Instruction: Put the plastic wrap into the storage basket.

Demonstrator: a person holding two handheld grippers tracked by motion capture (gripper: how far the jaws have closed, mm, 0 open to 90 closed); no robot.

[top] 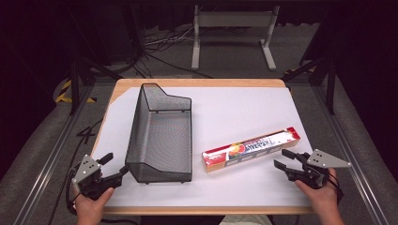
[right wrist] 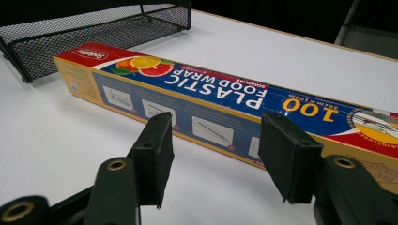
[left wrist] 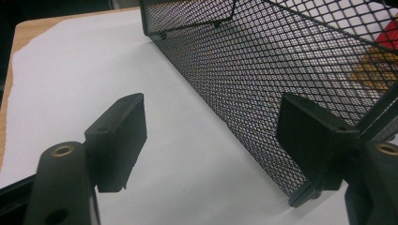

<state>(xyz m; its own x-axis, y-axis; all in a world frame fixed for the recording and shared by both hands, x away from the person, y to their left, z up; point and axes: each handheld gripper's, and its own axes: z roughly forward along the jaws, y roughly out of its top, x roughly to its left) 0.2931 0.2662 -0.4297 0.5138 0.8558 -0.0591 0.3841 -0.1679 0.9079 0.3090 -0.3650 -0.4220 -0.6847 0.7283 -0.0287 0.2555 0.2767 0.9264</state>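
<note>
White-papered worktop [top: 244,108], broad bare stretch at far right. Black mesh basket [top: 162,136] left of centre; plastic wrap box [top: 251,149] (lying flat) just beside it. Left gripper [top: 112,166] spread wide at basket's near corner; right gripper [top: 283,158] spread wide near box's right end.

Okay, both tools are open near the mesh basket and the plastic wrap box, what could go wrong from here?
1. The right tool faces the plastic wrap box near one end; gripped there, the long box would probably droop or twist.
2. The left tool sits at the mesh basket corner, one jaw close against the wall. A nudge may slide the basket across the white sheet.
3. The box lies diagonally to the basket, so it may catch on the rim unless turned.
</note>
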